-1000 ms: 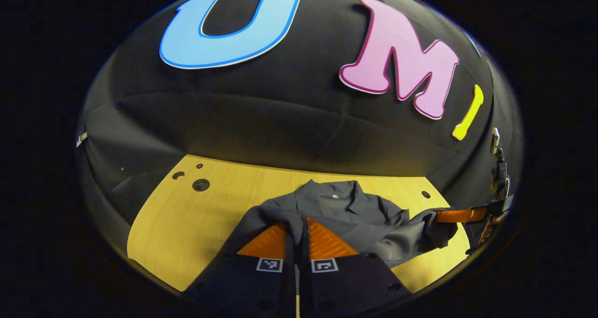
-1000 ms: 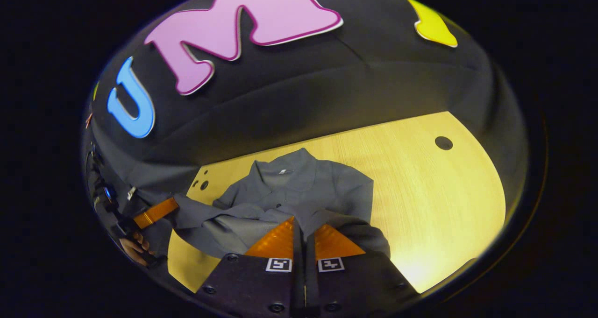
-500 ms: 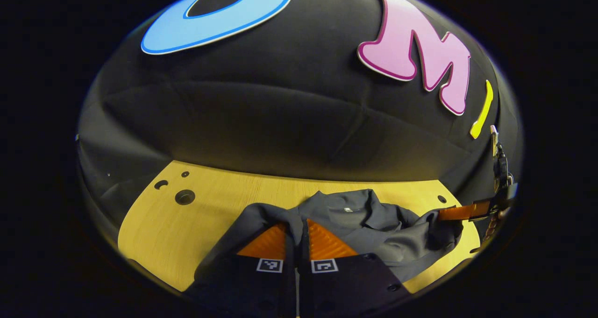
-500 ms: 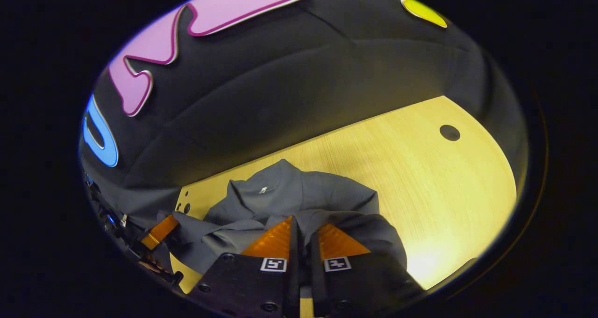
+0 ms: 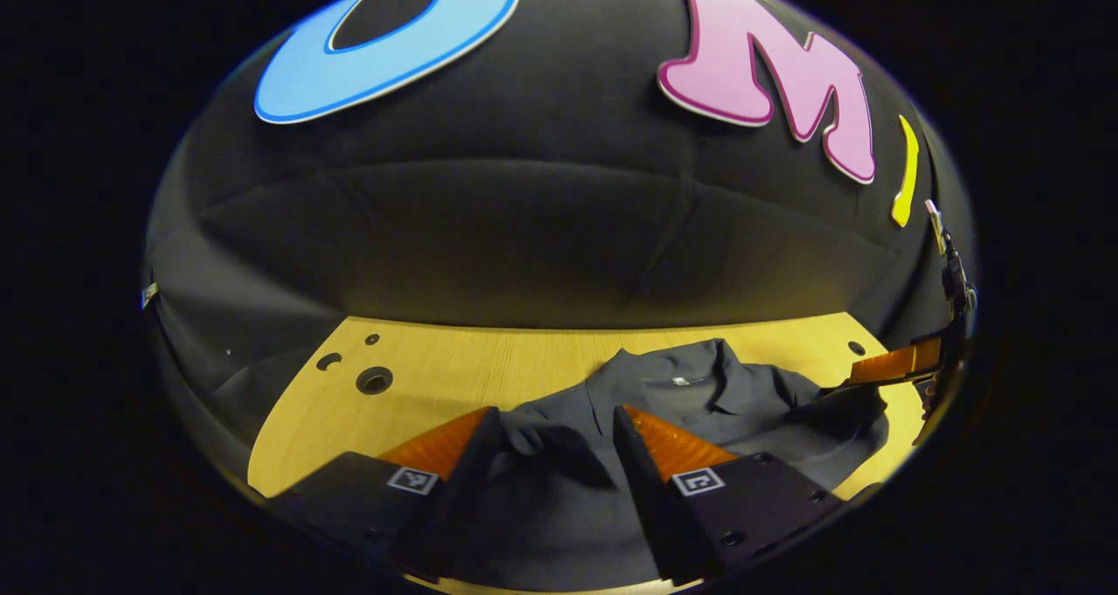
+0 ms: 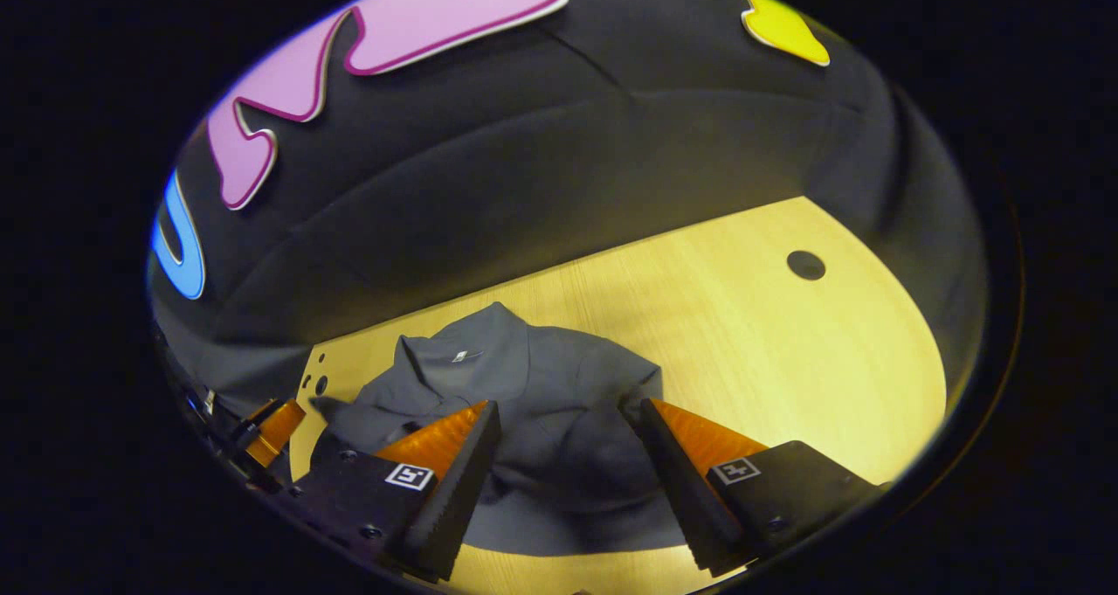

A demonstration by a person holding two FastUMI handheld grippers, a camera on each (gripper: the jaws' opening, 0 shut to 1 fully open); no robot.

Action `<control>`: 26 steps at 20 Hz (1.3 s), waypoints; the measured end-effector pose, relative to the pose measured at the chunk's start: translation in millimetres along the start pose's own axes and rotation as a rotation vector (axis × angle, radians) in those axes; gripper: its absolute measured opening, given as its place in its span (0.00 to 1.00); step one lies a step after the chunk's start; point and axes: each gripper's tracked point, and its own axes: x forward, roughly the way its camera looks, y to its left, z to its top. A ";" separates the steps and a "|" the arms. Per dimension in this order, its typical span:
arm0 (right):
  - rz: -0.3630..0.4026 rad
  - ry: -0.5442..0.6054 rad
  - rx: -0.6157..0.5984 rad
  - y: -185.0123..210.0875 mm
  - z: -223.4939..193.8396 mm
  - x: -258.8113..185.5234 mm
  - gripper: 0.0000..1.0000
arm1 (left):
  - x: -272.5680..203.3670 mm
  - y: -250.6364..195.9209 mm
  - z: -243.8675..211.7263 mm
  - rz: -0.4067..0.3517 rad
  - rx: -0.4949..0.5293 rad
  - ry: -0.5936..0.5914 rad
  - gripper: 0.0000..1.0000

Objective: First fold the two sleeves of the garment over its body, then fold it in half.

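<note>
Surface: pale wooden table (image 5: 489, 363), round holes cut near its far corners. Three holes in a cluster at one corner (image 5: 374, 379) in the left gripper view; one hole (image 6: 805, 265) on the opposite side in the right gripper view. Black cloth wall (image 5: 524, 228) rises straight behind the table's far edge.

One garment (image 5: 699, 394), a dark grey collared shirt, lies bunched on the table. Collar with a small white tag toward the wall; fabric rumpled, folds lapped over the body.

Left gripper (image 5: 550, 416): fingers spread wide, nothing clamped. Garment fabric lies in the gap between them and beyond toward the wall; whether the tips touch the cloth cannot be told.

Right gripper (image 6: 568, 411): fingers equally wide apart, holding nothing. The garment's body lies between and just past the tips, collar farther toward the wall.

In the left gripper view the other gripper's finger sits at the garment's right edge (image 5: 895, 363); in the right gripper view the left one sits at the garment's left edge (image 6: 275, 429).

Count: one garment, two grippers, four holes seen.
</note>
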 end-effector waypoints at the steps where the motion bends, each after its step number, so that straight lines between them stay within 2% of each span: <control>1: -0.007 -0.022 -0.015 -1.6 2.7 -11.6 0.99 | -11.4 6.1 4.7 0.015 0.008 -0.017 0.88; 5: -0.033 -0.121 -0.060 -5.5 6.3 -60.7 0.98 | -71.4 13.5 19.1 0.032 0.018 -0.079 0.97; 11: -0.061 -0.222 -0.106 -4.9 -5.7 -142.1 0.99 | -167.0 33.3 27.4 0.060 -0.043 -0.157 0.96; 16: -0.056 -0.294 -0.116 6.6 -29.9 -200.6 0.98 | -240.9 49.9 27.2 0.109 -0.004 -0.248 0.96; 19: -0.030 -0.291 -0.103 15.7 -51.2 -225.4 0.99 | -271.7 53.5 22.0 0.099 0.046 -0.291 0.96; 26: -0.050 -0.371 -0.158 20.9 -88.1 -285.0 0.98 | -334.4 26.3 0.2 0.035 0.033 -0.315 0.96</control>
